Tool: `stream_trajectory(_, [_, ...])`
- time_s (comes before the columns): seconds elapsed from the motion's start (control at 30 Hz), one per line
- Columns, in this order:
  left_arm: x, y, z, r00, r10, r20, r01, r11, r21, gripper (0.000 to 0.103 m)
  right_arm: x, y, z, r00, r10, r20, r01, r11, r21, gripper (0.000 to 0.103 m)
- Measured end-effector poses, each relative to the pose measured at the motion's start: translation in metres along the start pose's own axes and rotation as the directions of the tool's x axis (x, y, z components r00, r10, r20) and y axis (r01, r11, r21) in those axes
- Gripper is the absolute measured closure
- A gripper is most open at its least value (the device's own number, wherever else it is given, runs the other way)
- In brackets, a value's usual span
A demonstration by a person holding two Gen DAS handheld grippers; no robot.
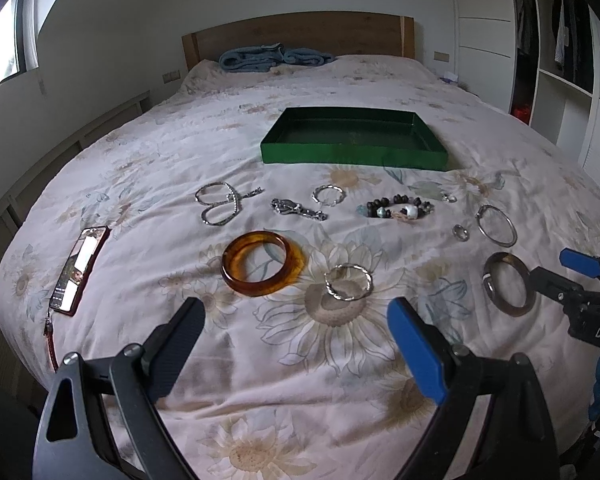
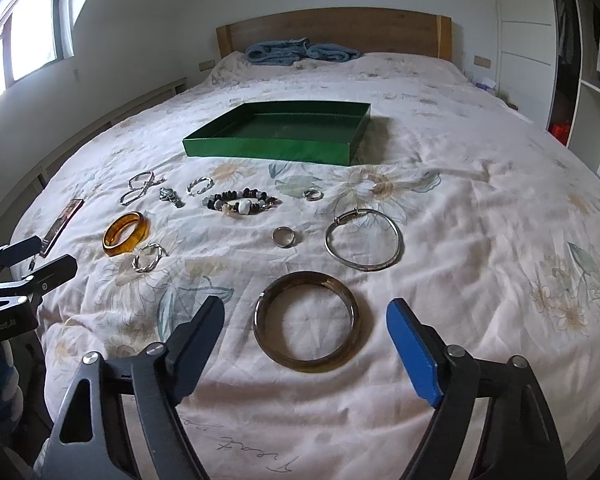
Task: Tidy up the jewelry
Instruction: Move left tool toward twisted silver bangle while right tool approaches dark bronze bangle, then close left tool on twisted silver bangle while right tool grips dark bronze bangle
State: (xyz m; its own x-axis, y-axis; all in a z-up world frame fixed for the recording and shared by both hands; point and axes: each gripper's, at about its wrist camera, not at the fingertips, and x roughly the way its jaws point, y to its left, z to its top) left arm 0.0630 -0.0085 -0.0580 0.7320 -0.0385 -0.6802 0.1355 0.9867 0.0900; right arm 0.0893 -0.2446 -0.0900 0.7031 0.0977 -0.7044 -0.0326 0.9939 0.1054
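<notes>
Both tongs, left gripper (image 1: 296, 340) and right gripper (image 2: 306, 340), gape released above the bed's near edge; smoky bangle (image 2: 306, 322) lies between the right's jaws: descend squarely, pinch one rim, carry toward green tray (image 2: 268, 152).

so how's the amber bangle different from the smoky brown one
The amber bangle is bright orange-brown with a wide, chunky band; the smoky brown bangle is dull grey-brown with a slimmer band. The amber one lies ahead of the open left claw, beside a twisted silver ring; the smoky one lies just ahead of the open right claw. Both are translucent, rest on the bedspread, and sit outside the green tray.
</notes>
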Motion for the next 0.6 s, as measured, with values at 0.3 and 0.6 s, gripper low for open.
stream_trajectory(0.3, [0.015, -0.001, 0.003, 0.993, -0.117, -0.034, 0.116, 0.993, -0.023, 0.015, 0.022, -0.017, 0.002, 0.996, 0.003, -0.087, -0.001, 1.0, 0.027, 0.046])
stream_trajectory(0.6, [0.05, -0.004, 0.009, 0.967, -0.229, -0.11, 0.221, 0.972, -0.084, 0.034, 0.054, -0.025, 0.0, 0.984, 0.016, -0.177, -0.013, 1.0, 0.022, 0.053])
